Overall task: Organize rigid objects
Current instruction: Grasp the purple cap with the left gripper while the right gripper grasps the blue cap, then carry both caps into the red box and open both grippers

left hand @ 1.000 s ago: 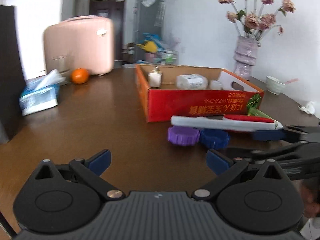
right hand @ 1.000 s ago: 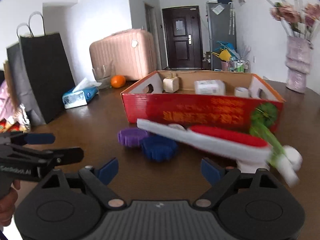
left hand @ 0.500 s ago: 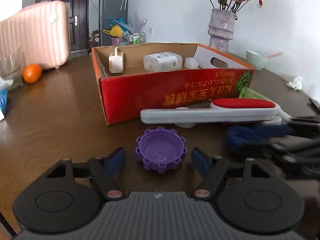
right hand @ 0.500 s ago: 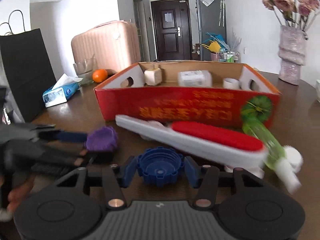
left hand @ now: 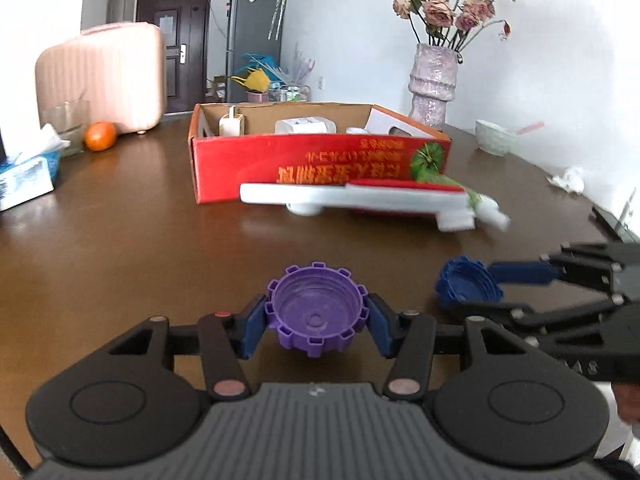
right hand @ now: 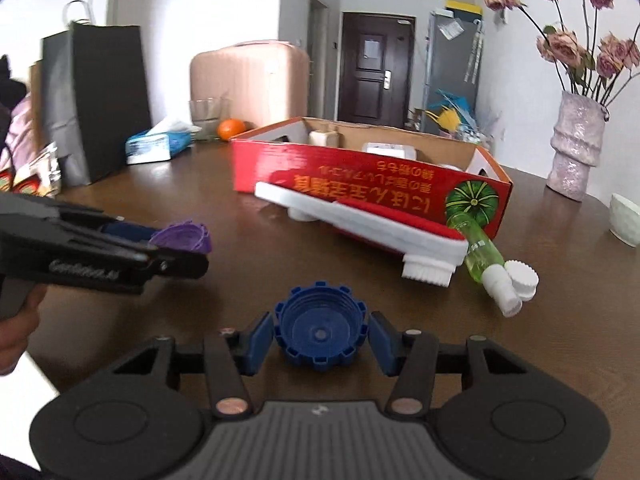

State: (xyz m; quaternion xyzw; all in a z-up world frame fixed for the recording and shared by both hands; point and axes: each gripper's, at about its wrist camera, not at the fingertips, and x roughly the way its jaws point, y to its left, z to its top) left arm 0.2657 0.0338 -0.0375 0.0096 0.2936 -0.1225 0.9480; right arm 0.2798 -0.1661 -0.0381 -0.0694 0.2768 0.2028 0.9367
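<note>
A purple toothed cap [left hand: 316, 312] sits between the blue pads of my left gripper [left hand: 316, 322]; its jaws are closing and the pads press on both sides of the cap. My right gripper [right hand: 320, 338] is shut on a blue toothed cap [right hand: 320, 328], and both caps are held just above the brown table [left hand: 140, 240]. Each view shows the other gripper side-on with its cap: the blue cap [left hand: 466, 286] and the purple cap [right hand: 182, 236]. Further back, a red cardboard box [left hand: 320, 164] holds a few small items, with a white-and-red brush [left hand: 360, 198] in front of it.
A green bottle [right hand: 478, 252] and a white cap [right hand: 522, 276] lie by the brush head. A vase [left hand: 434, 80], a bowl [left hand: 494, 142] and crumpled tissue [left hand: 568, 178] stand right. A tissue box [left hand: 24, 176], an orange [left hand: 100, 136], a pink suitcase [left hand: 100, 76] and a black bag [right hand: 96, 100] stand left.
Both grippers stood open a second ago with the caps lying by the brush. Each has since closed on its cap and drawn back from the red box.
</note>
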